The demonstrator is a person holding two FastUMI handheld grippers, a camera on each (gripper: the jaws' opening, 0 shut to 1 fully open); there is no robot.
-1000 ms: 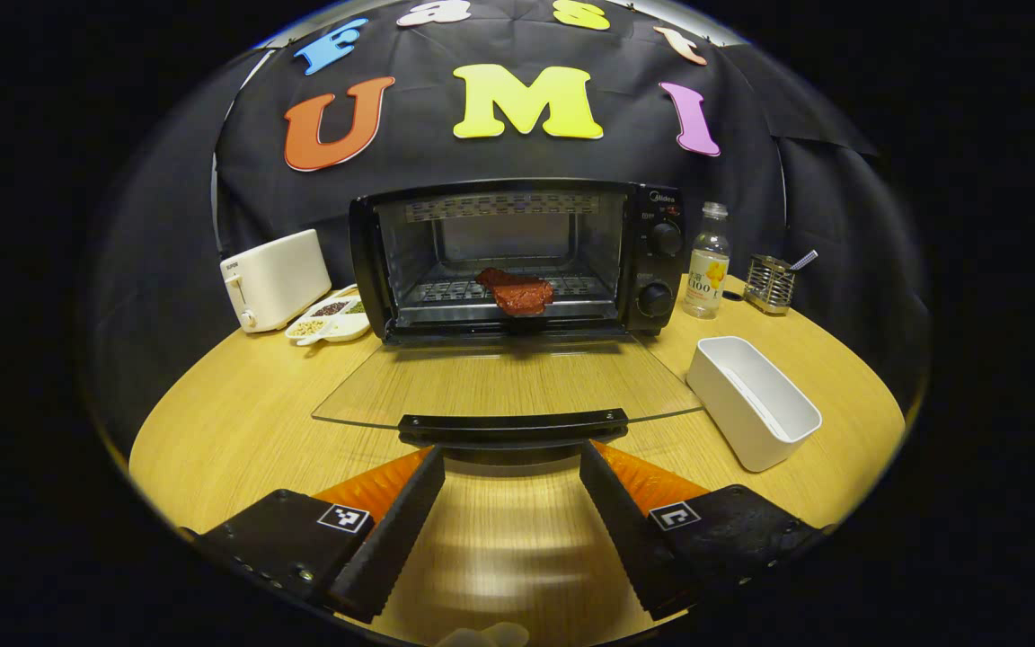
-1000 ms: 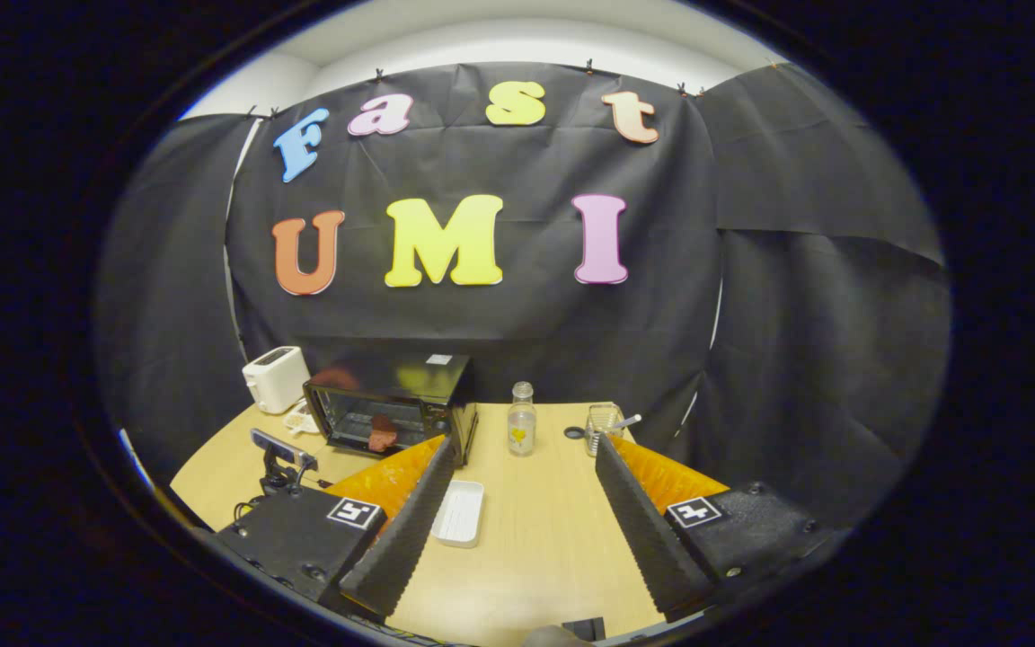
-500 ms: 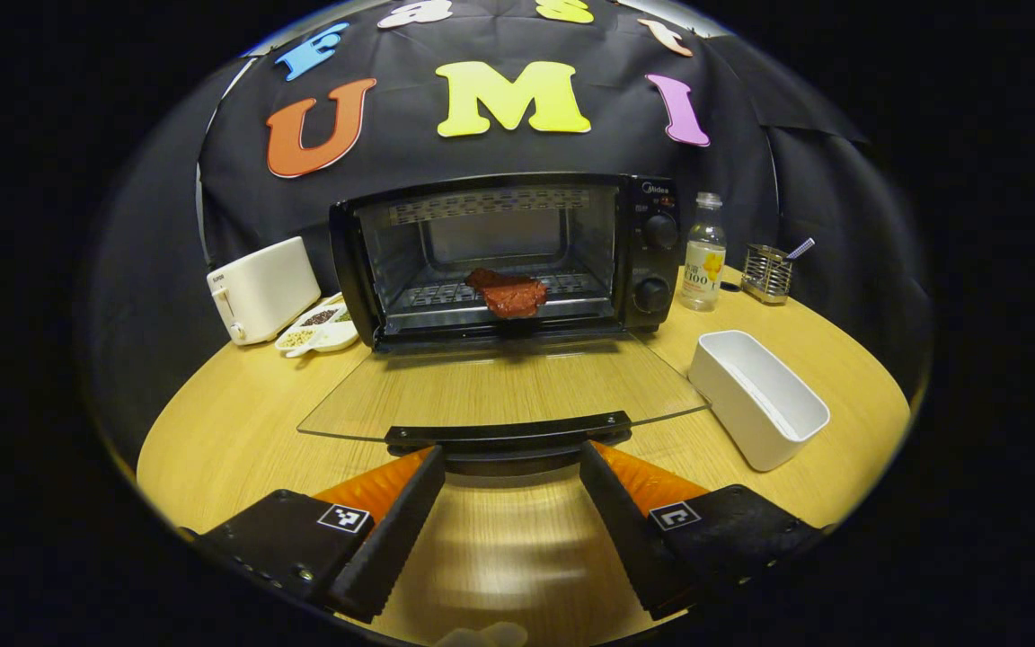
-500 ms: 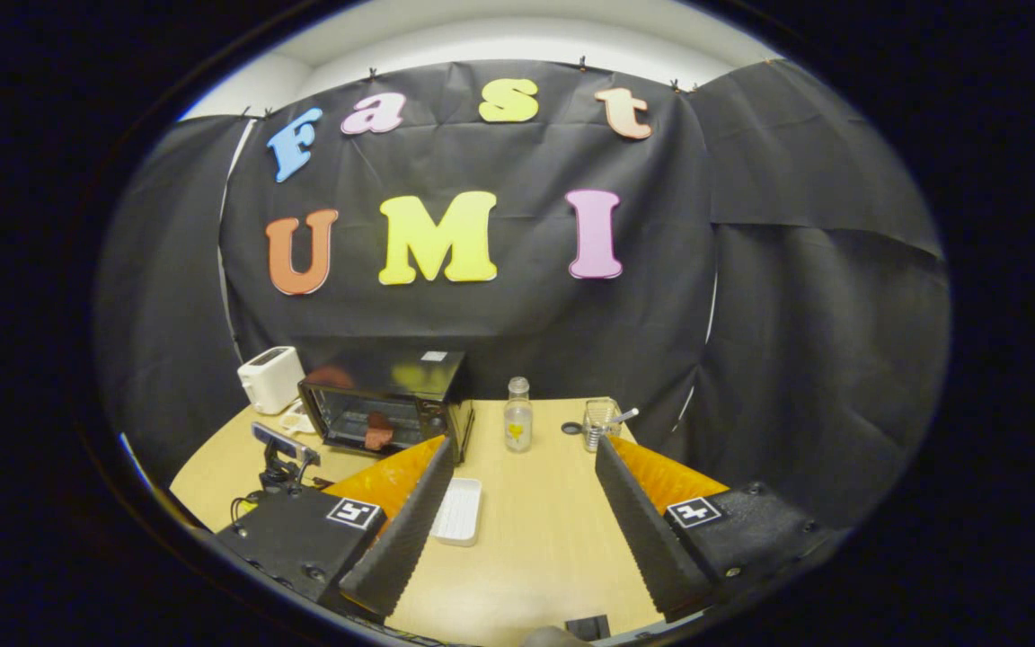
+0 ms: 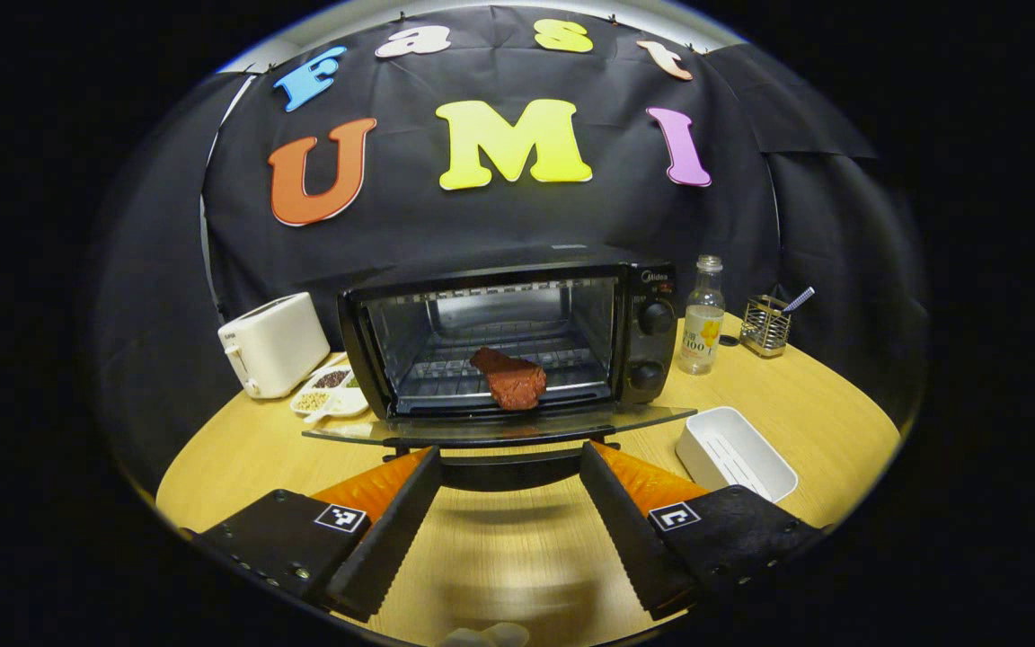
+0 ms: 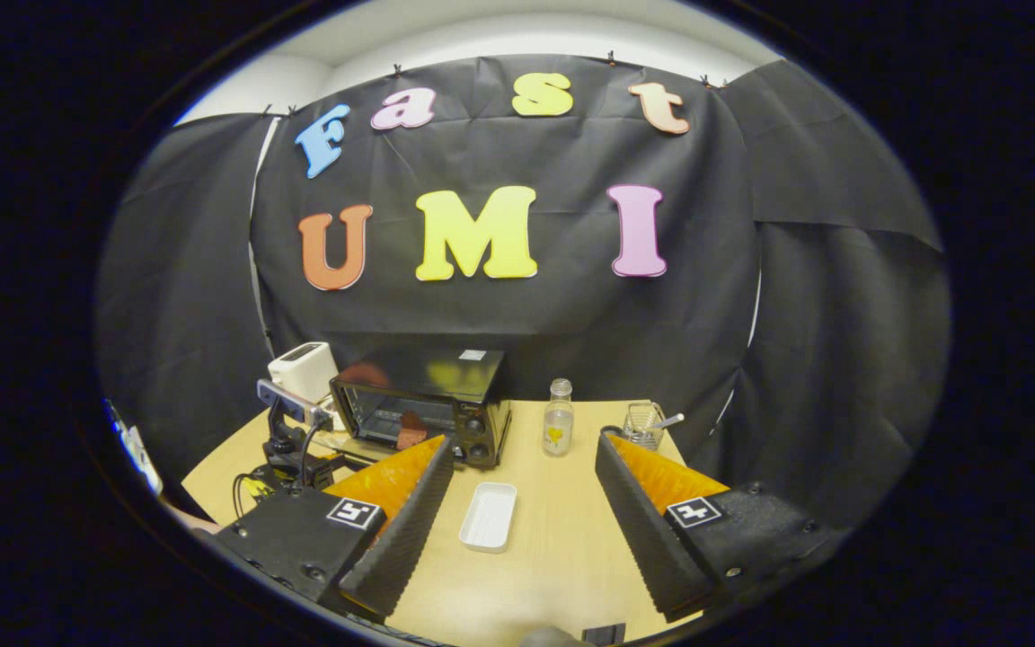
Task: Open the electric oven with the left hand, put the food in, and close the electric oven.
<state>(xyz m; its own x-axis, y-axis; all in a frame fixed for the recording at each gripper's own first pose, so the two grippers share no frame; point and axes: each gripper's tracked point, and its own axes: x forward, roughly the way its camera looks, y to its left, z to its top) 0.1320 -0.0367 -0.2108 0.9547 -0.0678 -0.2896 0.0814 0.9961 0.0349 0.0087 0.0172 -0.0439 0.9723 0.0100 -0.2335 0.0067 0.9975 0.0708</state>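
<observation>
A: Looking along the left gripper (image 5: pixel 510 503): its jaws gape wide, the oven (image 5: pixel 517 337) door handle (image 5: pixel 510 469) lying between the fingers, neither pressing it.
B: And the meat (image 5: pixel 508 379)?
A: On the rack inside; door (image 5: pixel 498 429) near flat.
B: The right gripper (image 6: pixel 525 503)?
A: Wide too, gripping nothing, above the table (image 6: pixel 562 548) near the white tray (image 6: pixel 489 517).

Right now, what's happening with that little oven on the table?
A person is working with two hand-held grippers. The oven stands open with a piece of meat on its rack. The left gripper is open, its fingers on either side of the handle of the glass door, which is partly raised; closing it is what remains. The right gripper is open and holds nothing, above the table near a white tray.
</observation>
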